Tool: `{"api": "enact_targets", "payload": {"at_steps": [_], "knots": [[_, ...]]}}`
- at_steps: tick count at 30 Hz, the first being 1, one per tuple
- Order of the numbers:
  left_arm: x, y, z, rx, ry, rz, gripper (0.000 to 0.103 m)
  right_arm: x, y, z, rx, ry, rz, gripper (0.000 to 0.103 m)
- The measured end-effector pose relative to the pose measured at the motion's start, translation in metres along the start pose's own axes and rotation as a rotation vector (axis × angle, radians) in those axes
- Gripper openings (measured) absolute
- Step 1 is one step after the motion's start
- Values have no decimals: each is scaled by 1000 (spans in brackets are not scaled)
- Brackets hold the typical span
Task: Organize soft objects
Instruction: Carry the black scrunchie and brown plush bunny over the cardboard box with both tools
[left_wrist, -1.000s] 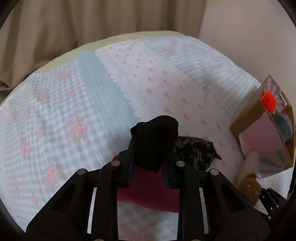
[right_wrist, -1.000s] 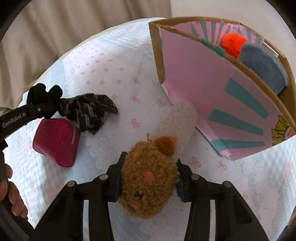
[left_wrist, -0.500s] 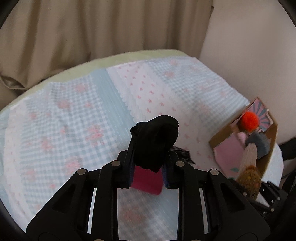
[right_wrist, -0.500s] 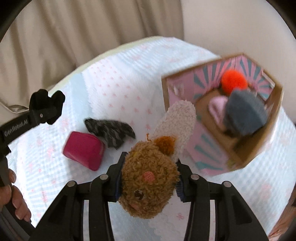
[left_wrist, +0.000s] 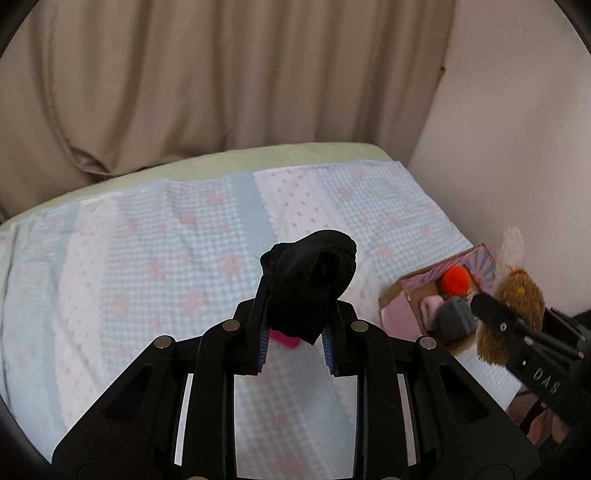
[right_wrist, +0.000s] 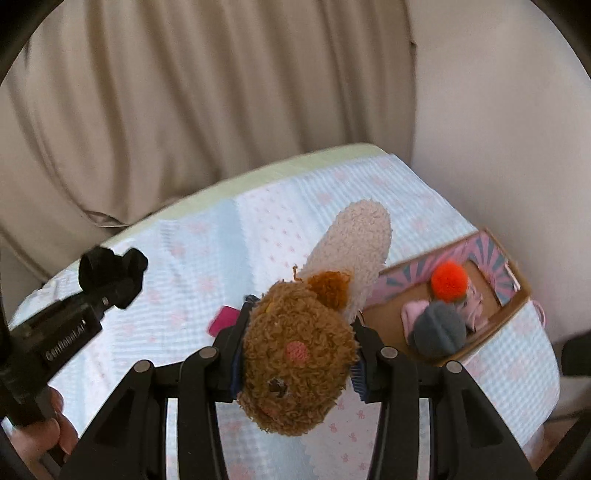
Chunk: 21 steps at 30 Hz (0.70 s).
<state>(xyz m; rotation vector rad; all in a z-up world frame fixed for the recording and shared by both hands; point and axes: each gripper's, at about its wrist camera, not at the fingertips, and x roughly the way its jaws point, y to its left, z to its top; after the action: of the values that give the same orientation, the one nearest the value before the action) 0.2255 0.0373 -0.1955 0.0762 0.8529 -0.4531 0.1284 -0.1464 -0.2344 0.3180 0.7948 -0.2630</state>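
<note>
High above the bed (left_wrist: 147, 266), the left gripper (left_wrist: 297, 291) pinches one black sock (left_wrist: 310, 284), and the right gripper (right_wrist: 297, 354) squeezes one brown plush toy (right_wrist: 299, 354). One box (right_wrist: 491, 332) on the bed holds one orange pompom (right_wrist: 448, 280), one gray soft thing (right_wrist: 439, 328) and one pink soft thing (right_wrist: 413, 312).

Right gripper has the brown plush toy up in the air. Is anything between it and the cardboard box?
Nothing visible does. The brown plush toy, clamped in the right gripper, hangs above the bedspread beside the open-topped cardboard box, which already holds an orange pompom and a grey ball.
</note>
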Motion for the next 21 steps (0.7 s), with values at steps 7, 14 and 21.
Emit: {"api": "enact_targets", "payload": {"at_steps": [7, 14, 21], "knots": [[-78, -23, -16, -74, -16, 85, 21, -57, 0, 19, -134, -4, 124, 41], [-121, -45, -36, -204, -20, 137, 21, -90, -16, 28, -211, -16, 203, 41], [-130, -78, -34, -226, -51, 168, 21, -104, -49, 33, -237, -22, 250, 41]]}}
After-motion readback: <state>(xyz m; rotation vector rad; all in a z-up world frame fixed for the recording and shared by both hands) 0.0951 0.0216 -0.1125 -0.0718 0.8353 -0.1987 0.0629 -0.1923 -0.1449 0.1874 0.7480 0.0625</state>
